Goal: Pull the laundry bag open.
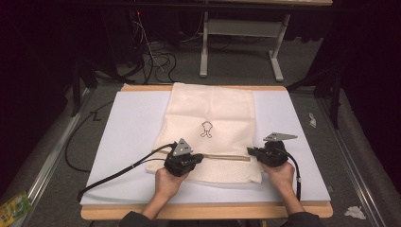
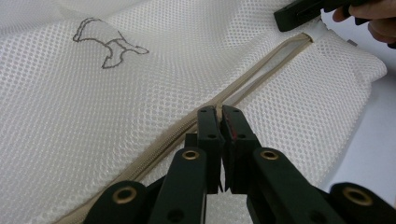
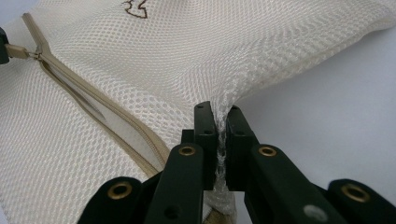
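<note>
Meanwhile, a person worked a cream mesh laundry bag (image 1: 211, 124) with two handheld grippers at a white-covered table (image 1: 123, 142). The left gripper (image 2: 219, 112) had its jaws closed together on the zipper pull (image 2: 218, 110) partway along the beige zipper (image 2: 261, 65), as its own view showed, with only a thin slit left between the black jaws. The right gripper (image 3: 219, 112) was clamped on a pinch of the bag's mesh at its right edge, the fabric bunched up between the closed jaws and pulled slightly off the table.

Seen from above, the bag lay flat in the middle of the table, its far edge at the back rim and its zipper running across near the front. A small dark outline figure (image 1: 206, 128) was printed at its centre. The left gripper (image 1: 183, 158) sat at the zipper's left part, the right gripper (image 1: 265, 153) at the zipper's right end, the two well apart with the opened stretch of zipper between them. Both forearms came in from the near edge, each hand (image 1: 166, 182) wrapped around its gripper from behind, and a black cable (image 1: 118, 172) trailed leftward from the left gripper across the table.
</note>
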The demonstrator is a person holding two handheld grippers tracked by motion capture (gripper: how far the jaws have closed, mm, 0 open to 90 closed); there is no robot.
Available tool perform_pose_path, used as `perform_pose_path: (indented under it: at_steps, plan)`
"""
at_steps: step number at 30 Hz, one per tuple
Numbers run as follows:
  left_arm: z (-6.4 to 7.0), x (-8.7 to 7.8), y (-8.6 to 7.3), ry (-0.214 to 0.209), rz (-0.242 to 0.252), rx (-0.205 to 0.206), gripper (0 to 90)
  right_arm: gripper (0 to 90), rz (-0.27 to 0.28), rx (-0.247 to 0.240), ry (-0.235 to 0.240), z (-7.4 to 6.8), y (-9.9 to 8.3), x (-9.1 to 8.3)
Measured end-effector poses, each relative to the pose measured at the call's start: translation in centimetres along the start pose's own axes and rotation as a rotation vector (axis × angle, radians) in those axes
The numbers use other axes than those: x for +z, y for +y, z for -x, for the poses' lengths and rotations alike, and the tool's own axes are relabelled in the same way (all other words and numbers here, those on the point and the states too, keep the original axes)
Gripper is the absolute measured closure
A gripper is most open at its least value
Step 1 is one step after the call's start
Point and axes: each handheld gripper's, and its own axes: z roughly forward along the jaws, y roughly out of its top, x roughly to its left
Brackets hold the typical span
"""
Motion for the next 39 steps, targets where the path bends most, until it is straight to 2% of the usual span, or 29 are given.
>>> perform_pose_path:
  at_steps: [5,8,12,17,21,23,32,34,39]
  plan:
    - [-0.3,-0.4,0.1,-0.002,0.003,-0.002,87.1,87.6,0.015,0.007,0.002,0.1,0.1,-0.1]
    - [-0.3,-0.5,0.1,0.007,0.003,0.002,87.1,87.6,0.016,-0.005,-0.004,0.0,0.3,-0.1]
    - [-0.8,-1.0,-0.2,0.004,0.006,-0.018,87.2,87.6,0.016,0.006,-0.006,0.4,0.3,-0.2]
    - [-1.1,-1.7,-0.3,0.017,0.011,-0.02,87.1,87.6,0.015,0.006,-0.008,0.3,0.3,-0.2]
    - [-1.2,-1.8,-0.3,0.016,0.016,-0.033,87.1,87.6,0.016,0.002,-0.011,0.5,0.4,-0.2]
    - [-1.2,-1.9,-0.3,0.015,0.019,-0.032,87.2,87.6,0.016,0.014,-0.009,0.7,0.5,-0.2]
    - [-1.2,-1.9,-0.4,0.019,0.018,-0.028,87.1,87.6,0.017,0.011,-0.016,0.7,0.5,-0.1]
    - [-1.3,-2.0,-0.3,0.026,0.016,-0.026,87.2,87.6,0.025,0.004,-0.03,0.6,0.6,-0.2]
    - [-1.6,-2.5,-0.6,0.031,0.026,-0.036,87.2,87.6,0.02,0.007,-0.03,0.9,0.5,-0.2]
